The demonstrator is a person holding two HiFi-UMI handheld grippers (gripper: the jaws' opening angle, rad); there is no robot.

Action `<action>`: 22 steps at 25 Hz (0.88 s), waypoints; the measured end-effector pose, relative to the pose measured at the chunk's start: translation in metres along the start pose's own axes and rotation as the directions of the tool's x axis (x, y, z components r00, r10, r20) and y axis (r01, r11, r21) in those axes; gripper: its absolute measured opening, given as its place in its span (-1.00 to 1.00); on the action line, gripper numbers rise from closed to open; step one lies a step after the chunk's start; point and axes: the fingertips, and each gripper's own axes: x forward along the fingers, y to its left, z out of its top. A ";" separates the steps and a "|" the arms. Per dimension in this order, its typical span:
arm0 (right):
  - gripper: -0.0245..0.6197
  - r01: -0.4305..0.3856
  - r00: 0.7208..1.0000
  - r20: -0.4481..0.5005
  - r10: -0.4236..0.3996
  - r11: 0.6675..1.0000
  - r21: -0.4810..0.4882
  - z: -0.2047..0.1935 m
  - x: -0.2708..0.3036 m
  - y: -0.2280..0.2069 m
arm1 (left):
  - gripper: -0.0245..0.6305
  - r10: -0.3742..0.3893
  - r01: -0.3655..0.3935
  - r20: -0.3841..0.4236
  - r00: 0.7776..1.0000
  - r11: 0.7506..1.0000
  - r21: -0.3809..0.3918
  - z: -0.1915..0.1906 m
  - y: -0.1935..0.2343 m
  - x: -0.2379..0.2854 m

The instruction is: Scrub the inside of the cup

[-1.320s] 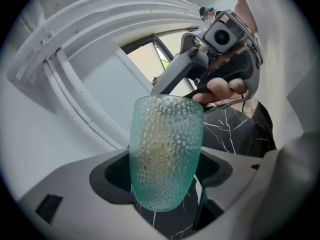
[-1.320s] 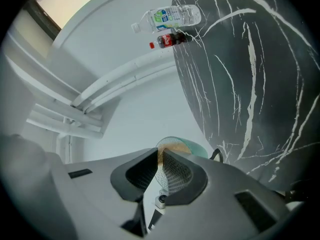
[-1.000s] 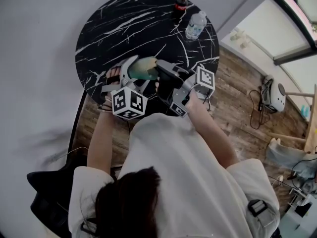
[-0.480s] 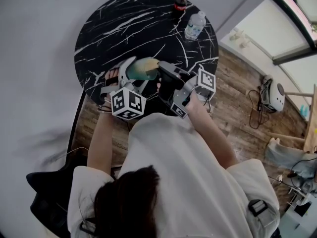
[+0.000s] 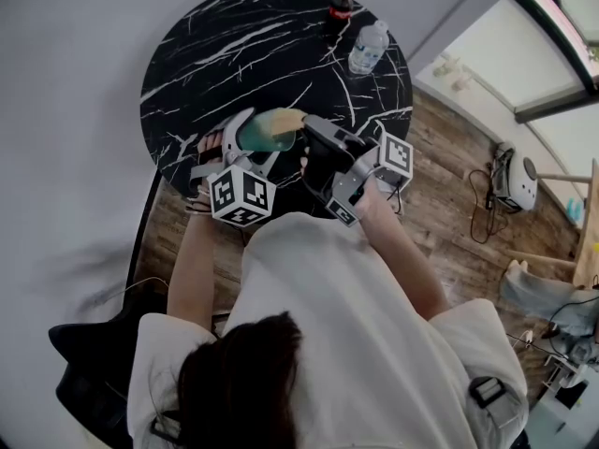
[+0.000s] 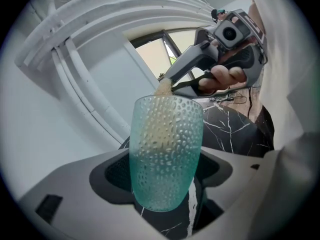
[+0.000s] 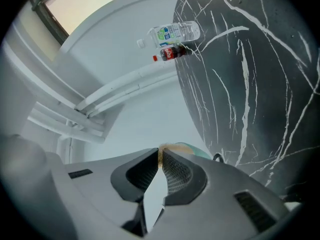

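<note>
At the near edge of the round black marble table [image 5: 243, 54], you had the cup [image 5: 267, 131] gripped in your left gripper [image 5: 245, 138], tipped on its side with its mouth toward your right gripper [image 5: 304, 134]. No print could be read anywhere. The clear water bottle [image 5: 368, 49] at the far rim wore a blue-and-green label and the red-capped cola bottle [image 5: 343, 6] beside it a red one, both too small to make out, and the cube [image 5: 242, 196] on each gripper bore only black-and-white square markers. Your left gripper view showed what the head view could not: the teal, dimpled cup [image 6: 165, 154] was clamped near its base between the jaws of the left gripper [image 6: 162, 169], and a tan sponge [image 6: 162, 88] reached from its rim down inside, showing pale through the glass. That view also caught your hand [image 6: 227, 76] around the right gripper's handle. Your right gripper view showed the right gripper [image 7: 160, 156] pinched nearly shut on a sliver of the tan sponge [image 7: 162, 149], with the cup's green rim just beyond and both bottles well apart at the table's [image 7: 260, 74] far side. Your shoulders blocked the head view's lower half, and a white device [image 5: 518, 178] lay on the wooden floor to the right.
</note>
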 end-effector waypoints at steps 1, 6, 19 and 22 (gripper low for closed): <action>-0.77 -0.002 1.000 -0.001 0.002 1.000 -0.006 0.000 -0.002 0.001 | 0.16 0.002 -0.002 -0.001 1.000 1.000 -0.011 -0.001 0.000 0.000; -0.77 0.001 1.000 -0.007 -0.002 1.000 -0.001 0.001 -0.010 0.001 | 0.17 0.001 -0.001 -0.014 1.000 0.999 -0.033 -0.006 -0.005 -0.002; -0.78 -0.037 0.999 0.006 0.037 0.998 -0.047 0.008 -0.020 0.020 | 0.16 0.023 -0.028 -0.037 0.999 0.992 -0.123 -0.020 -0.004 -0.006; -0.78 -0.021 1.000 0.006 0.021 0.997 -0.074 0.011 -0.020 0.019 | 0.17 0.022 -0.028 -0.039 0.999 0.990 -0.138 -0.021 -0.005 -0.005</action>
